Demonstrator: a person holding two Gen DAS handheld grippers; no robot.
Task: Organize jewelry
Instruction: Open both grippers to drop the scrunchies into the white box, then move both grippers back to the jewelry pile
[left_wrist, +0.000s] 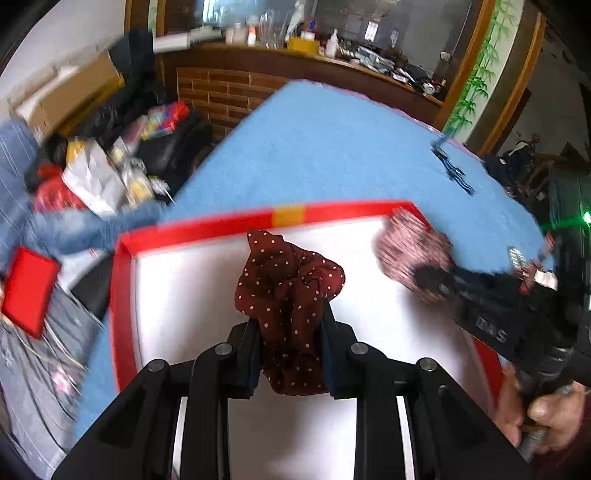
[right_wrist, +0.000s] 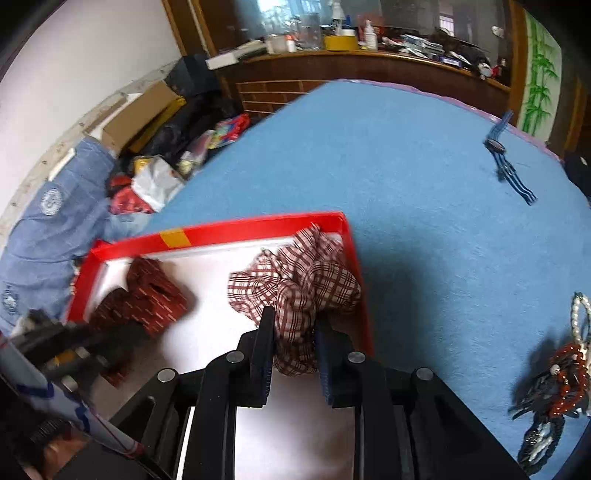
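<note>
Over the blue towelling-covered counter (right_wrist: 424, 206), I work both grippers above the shallow red-rimmed tray with a white floor (left_wrist: 229, 221). My left gripper (left_wrist: 291, 354) has its jaws clamped on the dark red, white-dotted fabric scrunchie (left_wrist: 288, 291); my right gripper (right_wrist: 295, 354) pinches the red-and-white plaid scrunchie (right_wrist: 299, 280) at the tray's far right corner. To do this well, I judge each should be lowered flat inside the rim, apart, before release. A striped blue watch (right_wrist: 506, 162) and beaded bracelets (right_wrist: 565, 365) wait outside. Motion blur smears the tray edges; the near rim is hidden.
</note>
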